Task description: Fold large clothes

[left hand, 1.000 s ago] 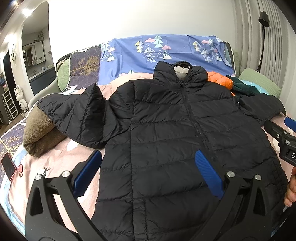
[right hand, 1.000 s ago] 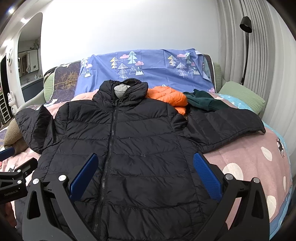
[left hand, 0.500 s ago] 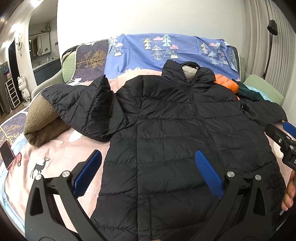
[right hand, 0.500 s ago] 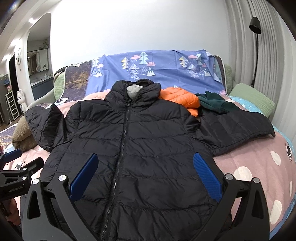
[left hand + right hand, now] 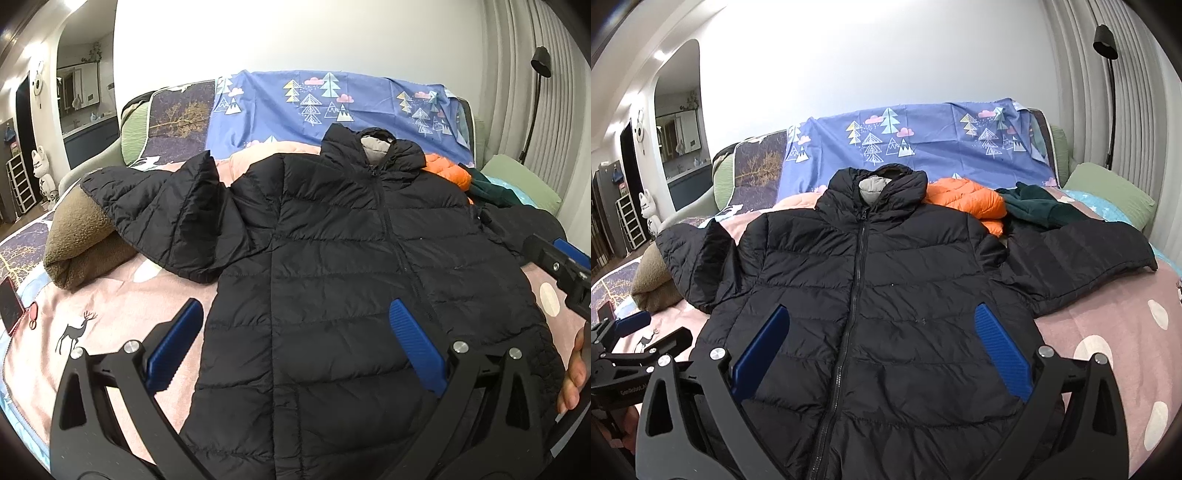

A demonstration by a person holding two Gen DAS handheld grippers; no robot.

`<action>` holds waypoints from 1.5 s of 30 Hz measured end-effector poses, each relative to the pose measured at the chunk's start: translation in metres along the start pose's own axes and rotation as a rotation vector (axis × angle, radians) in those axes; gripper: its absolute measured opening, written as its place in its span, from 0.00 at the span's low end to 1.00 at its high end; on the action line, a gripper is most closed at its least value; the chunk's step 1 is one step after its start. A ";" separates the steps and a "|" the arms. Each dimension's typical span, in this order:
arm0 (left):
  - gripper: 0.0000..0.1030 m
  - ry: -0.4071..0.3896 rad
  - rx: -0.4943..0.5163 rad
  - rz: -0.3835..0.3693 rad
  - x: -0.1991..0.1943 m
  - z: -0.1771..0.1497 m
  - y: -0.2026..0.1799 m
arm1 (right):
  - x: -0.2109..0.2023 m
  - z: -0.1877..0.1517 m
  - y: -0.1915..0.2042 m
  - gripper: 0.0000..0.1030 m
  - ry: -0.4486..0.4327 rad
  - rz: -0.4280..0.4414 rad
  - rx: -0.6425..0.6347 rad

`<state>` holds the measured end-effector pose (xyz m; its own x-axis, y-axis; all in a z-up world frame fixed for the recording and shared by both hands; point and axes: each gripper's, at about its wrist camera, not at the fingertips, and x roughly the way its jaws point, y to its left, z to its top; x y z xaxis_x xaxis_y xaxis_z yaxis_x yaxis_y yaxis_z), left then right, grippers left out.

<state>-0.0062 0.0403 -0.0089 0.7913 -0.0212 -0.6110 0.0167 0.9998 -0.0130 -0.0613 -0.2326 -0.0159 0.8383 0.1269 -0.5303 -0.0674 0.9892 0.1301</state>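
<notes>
Black jacket [image 5: 886, 295]; its outstretched sleeve [image 5: 1082, 266] only in right view.

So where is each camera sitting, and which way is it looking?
Left wrist view: sits on the left gripper, above the bed's near edge, facing the headboard across the black jacket; shows its own blue fingers, open, plus the right gripper and some of the person's fingers at right.
Right wrist view: sits on the right gripper, facing the same way; shows its own open fingers and the left gripper at left.
Both see the jacket, the orange jacket and the blue sheet.
</notes>
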 end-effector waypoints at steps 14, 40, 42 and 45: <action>0.95 -0.022 -0.027 -0.021 -0.006 0.004 0.009 | 0.008 0.004 0.004 0.74 0.044 0.016 -0.025; 0.95 -0.024 0.025 -0.070 0.005 0.028 -0.010 | 0.015 0.017 -0.014 0.74 0.050 -0.021 -0.078; 0.93 -0.025 0.037 -0.060 0.007 0.029 -0.012 | 0.017 0.021 -0.019 0.74 0.056 -0.013 -0.065; 0.90 -0.037 0.054 -0.066 0.009 0.036 -0.016 | 0.019 0.027 -0.027 0.74 0.055 -0.020 -0.061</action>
<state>0.0226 0.0239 0.0141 0.8094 -0.0876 -0.5807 0.1016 0.9948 -0.0085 -0.0290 -0.2590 -0.0073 0.8089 0.1090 -0.5778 -0.0849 0.9940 0.0686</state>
